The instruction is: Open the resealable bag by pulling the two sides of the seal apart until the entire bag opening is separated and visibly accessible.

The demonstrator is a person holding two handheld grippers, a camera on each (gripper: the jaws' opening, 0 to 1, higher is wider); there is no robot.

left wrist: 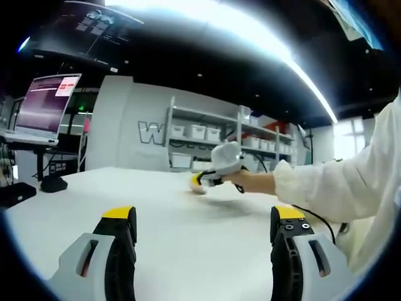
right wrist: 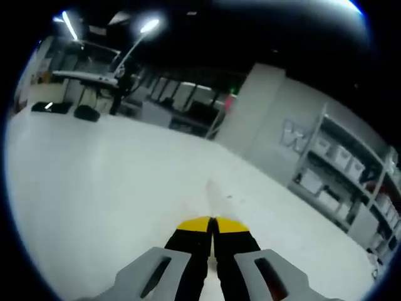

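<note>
While my right gripper (right wrist: 213, 227) is pinching the bag (right wrist: 216, 194) at lower centre, my left gripper (left wrist: 203, 229) is hanging spread; I judge it needs the opposite seal side next.

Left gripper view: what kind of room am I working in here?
Probably a lab or workshop. A big white table sits before metal shelving stocked with white storage bins, a monitor stands on a stand at left, and strip lights run overhead.
</note>
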